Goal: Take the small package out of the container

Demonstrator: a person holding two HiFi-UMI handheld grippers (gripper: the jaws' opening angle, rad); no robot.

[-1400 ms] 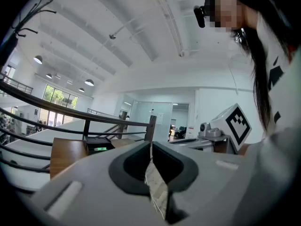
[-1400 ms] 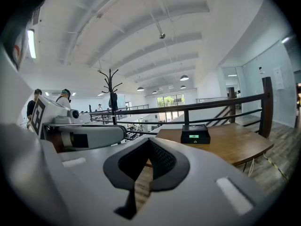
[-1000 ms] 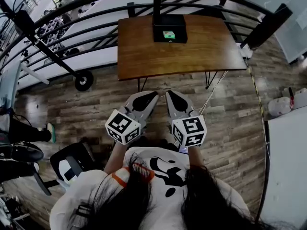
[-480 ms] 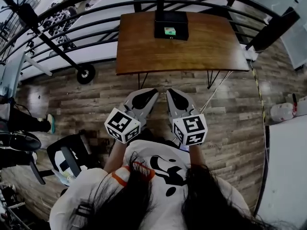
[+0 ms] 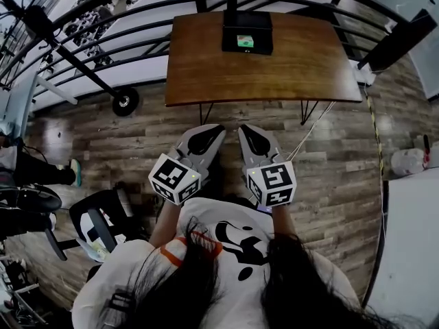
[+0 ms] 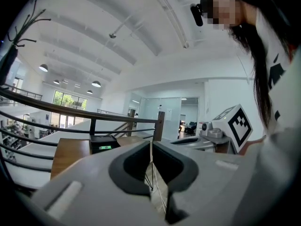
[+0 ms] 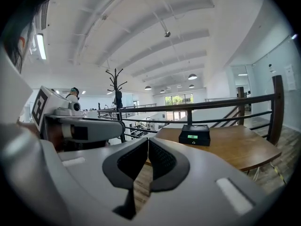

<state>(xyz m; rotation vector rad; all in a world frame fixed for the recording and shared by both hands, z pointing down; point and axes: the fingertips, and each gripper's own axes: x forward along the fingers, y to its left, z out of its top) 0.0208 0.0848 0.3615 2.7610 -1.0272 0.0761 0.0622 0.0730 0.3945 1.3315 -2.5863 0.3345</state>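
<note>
While the left gripper (image 5: 214, 129) and right gripper (image 5: 245, 129) stay shut, the table (image 5: 274, 74) nears.

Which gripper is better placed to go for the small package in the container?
Right, narrowly. In the head view the right gripper lines up almost straight below the black container holding the green package; the left gripper sits off to its side. Both are shut and short of the wooden table.

Wooden table (image 5: 274, 74) on plank floor (image 5: 329, 177), dark curved railing (image 7: 211, 104), white ceiling (image 7: 141, 32), pendant lamps (image 6: 96, 84)
</note>
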